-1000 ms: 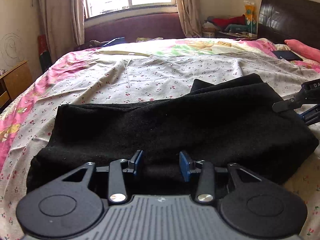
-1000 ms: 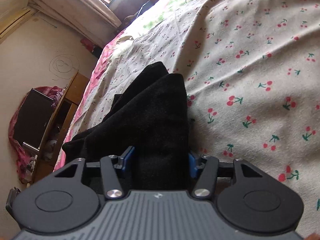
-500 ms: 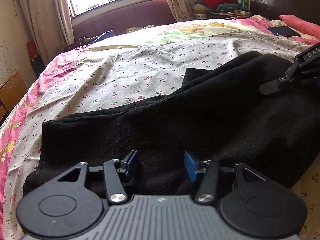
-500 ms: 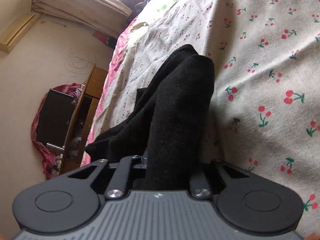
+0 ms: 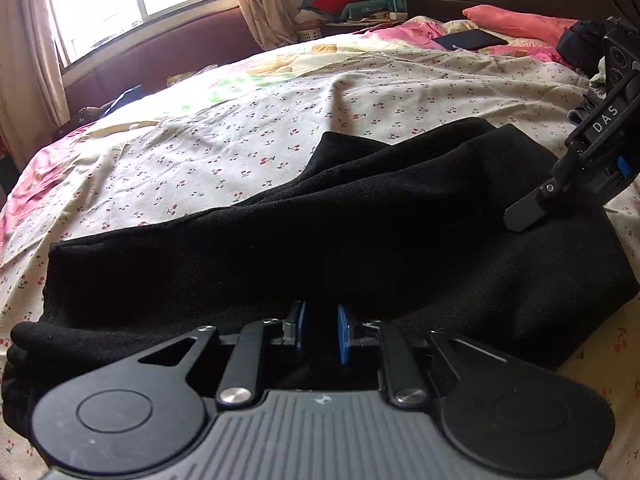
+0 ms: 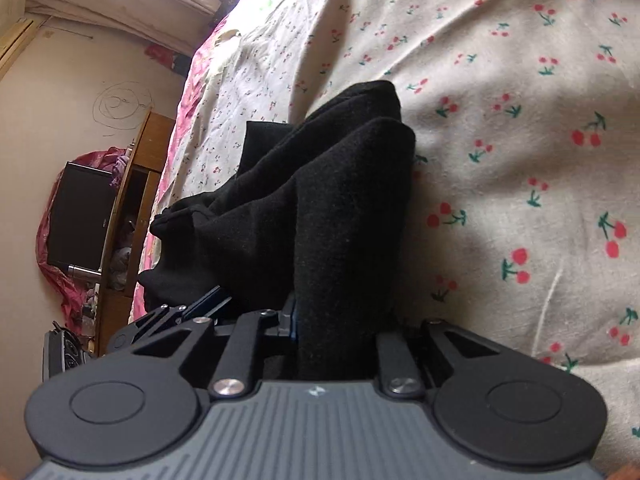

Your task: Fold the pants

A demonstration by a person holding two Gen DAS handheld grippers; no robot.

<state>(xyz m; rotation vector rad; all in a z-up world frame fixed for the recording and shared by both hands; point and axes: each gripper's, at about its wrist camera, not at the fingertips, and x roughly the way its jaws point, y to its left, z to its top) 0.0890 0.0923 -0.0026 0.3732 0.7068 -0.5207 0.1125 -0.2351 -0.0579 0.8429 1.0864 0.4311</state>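
Note:
Black pants (image 5: 320,232) lie folded lengthwise across the cherry-print bed sheet (image 5: 240,152). My left gripper (image 5: 320,328) sits at their near long edge. Its blue pads (image 5: 343,334) stand close together and are still closing, with black fabric pinched between them. At the right end of the pants my right gripper (image 5: 528,216) comes in from the side. In the right wrist view a thick fold of the pants (image 6: 320,200) rises from between the jaws of my right gripper (image 6: 336,328). The jaws are easing open slightly but still press on the fold. The left gripper (image 6: 200,304) shows at that view's lower left.
A pink pillow (image 5: 516,22) and a dark tablet (image 5: 470,40) lie near the dark headboard. A window with curtains is behind the bed. Beside the bed stand a wooden cabinet (image 6: 140,168) and a black screen (image 6: 80,216).
My left jaws narrowed onto the near edge of the pants. My right jaws closed on the fold at the end. Both grippers shifted sideways, and the fabric bunched up.

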